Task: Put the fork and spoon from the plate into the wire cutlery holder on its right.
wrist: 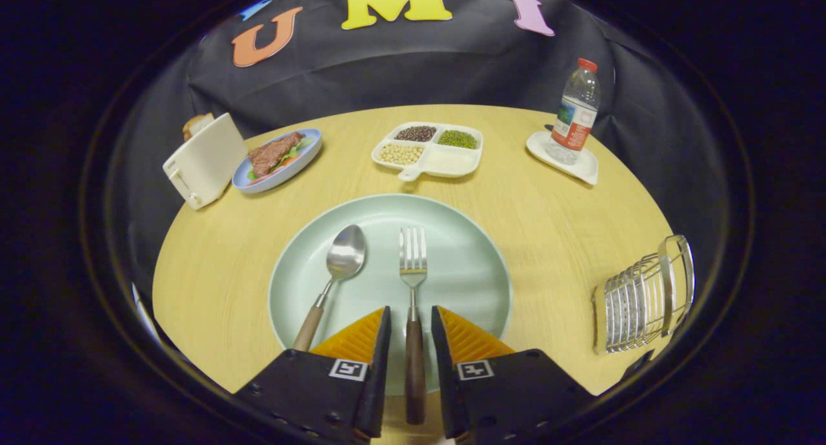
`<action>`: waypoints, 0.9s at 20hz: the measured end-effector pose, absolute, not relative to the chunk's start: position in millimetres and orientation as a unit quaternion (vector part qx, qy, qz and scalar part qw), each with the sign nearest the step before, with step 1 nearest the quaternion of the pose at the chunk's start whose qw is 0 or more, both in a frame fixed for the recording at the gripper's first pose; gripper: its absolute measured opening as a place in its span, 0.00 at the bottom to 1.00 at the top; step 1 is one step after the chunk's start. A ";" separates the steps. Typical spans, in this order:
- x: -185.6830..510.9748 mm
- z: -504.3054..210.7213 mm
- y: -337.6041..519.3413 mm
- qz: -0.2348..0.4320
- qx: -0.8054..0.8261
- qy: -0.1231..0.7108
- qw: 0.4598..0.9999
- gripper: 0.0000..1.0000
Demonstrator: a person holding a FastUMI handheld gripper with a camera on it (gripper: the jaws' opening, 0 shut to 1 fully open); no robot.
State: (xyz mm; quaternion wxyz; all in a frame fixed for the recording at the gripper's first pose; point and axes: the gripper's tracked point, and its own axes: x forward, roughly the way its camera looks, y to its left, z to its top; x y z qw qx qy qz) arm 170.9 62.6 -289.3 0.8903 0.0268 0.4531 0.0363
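The tool [411, 329] is being held low over the near rim of a pale green plate [464, 284], at the lower middle of the frame. Its two fingers are being kept a little apart, and the wooden handle of the fork [413, 316] is lying in the gap between them; a narrow space is being left on each side of the handle, so the fork is being straddled rather than pressed. The fork's tines are pointing away from the tool toward the plate's centre. The spoon [332, 277] is lying on the same plate just left of the fork, its bowl angled toward the plate's middle and its wooden handle running down beside the left finger.

The wire cutlery holder [645, 296] is being seen at the right of the frame, on the round wooden tabletop [555, 219], well apart from the plate and near the tabletop's edge.

In the upper part of the frame, beyond the plate, a white divided tray of beans and grains [428, 151] is sitting. To the upper left, a blue plate with meat and greens [277, 159] is resting beside a cream toaster [204, 160] with bread in it. To the upper right, a plastic water bottle [574, 113] with a red cap is standing upright on a small white dish [584, 168].
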 end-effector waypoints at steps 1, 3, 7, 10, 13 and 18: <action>171.1 -290.3 60.3 0.030 0.031 0.457 0.888 0.33; 170.5 -292.1 59.3 0.029 0.044 0.463 0.885 0.17; 167.6 -287.0 57.9 0.028 0.031 0.458 0.888 0.02; 165.0 -275.4 57.3 0.032 0.028 0.444 0.895 0.01; 160.7 -257.7 55.4 0.036 0.031 0.429 0.902 0.00; 151.5 -225.3 37.4 0.038 0.028 0.400 0.915 0.00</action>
